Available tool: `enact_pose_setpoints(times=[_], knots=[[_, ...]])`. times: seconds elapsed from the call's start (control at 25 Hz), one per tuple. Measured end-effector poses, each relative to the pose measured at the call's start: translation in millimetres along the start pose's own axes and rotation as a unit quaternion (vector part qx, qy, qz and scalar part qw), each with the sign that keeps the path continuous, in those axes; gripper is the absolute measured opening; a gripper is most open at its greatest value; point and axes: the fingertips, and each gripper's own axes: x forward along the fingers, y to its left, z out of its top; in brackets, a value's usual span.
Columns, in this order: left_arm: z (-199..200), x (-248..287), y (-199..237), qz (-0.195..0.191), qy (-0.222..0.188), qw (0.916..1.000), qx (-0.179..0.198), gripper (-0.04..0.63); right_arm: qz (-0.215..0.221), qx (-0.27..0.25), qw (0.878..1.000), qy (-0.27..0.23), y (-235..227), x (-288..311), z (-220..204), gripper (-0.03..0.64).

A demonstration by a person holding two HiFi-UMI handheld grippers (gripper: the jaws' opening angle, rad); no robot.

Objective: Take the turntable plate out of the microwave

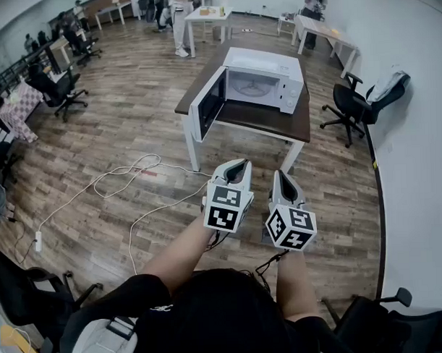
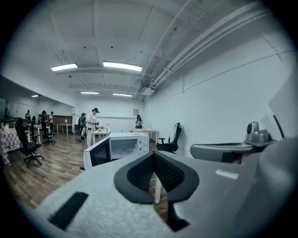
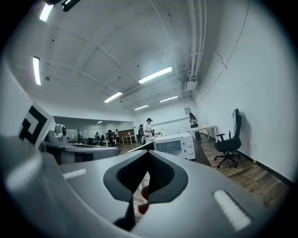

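Observation:
A white microwave (image 1: 259, 78) stands on a dark brown table (image 1: 262, 120) some way ahead, its door (image 1: 210, 104) swung open to the left. The cavity looks pale inside, and I cannot make out the turntable plate. Well short of the table, my left gripper (image 1: 239, 166) and right gripper (image 1: 281, 176) are held side by side, both shut and empty. The left gripper view has the microwave (image 2: 122, 146) beyond the closed jaws of the left gripper (image 2: 153, 155). In the right gripper view the microwave (image 3: 175, 145) lies past the closed right gripper (image 3: 148, 156).
White cables (image 1: 121, 175) snake over the wood floor left of the table. A black office chair (image 1: 354, 104) stands right of the table, and another (image 1: 389, 322) is near me at bottom right. White tables (image 1: 204, 17) and people are at the back.

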Motion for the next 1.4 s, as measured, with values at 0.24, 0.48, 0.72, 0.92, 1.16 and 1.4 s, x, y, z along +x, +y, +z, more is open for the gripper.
enact_pose_setpoints(times=[0.24, 0.48, 0.72, 0.92, 1.16, 1.4], knots=[[-5, 1, -13, 0.009, 0.005, 0.9999, 0.0, 0.009, 0.007, -0.005, 1.0, 0.006, -9, -8, -4, 0.005], [-11, 1, -20, 0.022, 0.005, 0.9997, -0.013, 0.009, 0.041, 0.002, 0.999, 0.016, -10, -13, -9, 0.006], [-24, 3, -30, 0.027, 0.017, 0.9993, -0.017, 0.009, 0.055, 0.004, 0.998, 0.015, -15, -19, -9, 0.006], [-24, 8, -34, 0.027, 0.014, 0.9994, -0.016, 0.009, 0.06, 0.007, 0.998, 0.025, -22, -19, -17, 0.006], [-26, 22, -34, 0.025, 0.008, 0.9996, -0.013, 0.009, 0.06, 0.0, 0.998, 0.023, -29, -12, -20, 0.007], [-33, 40, -23, 0.029, 0.007, 0.9994, -0.017, 0.009, 0.058, -0.005, 0.998, 0.03, -38, 6, -29, 0.007]])
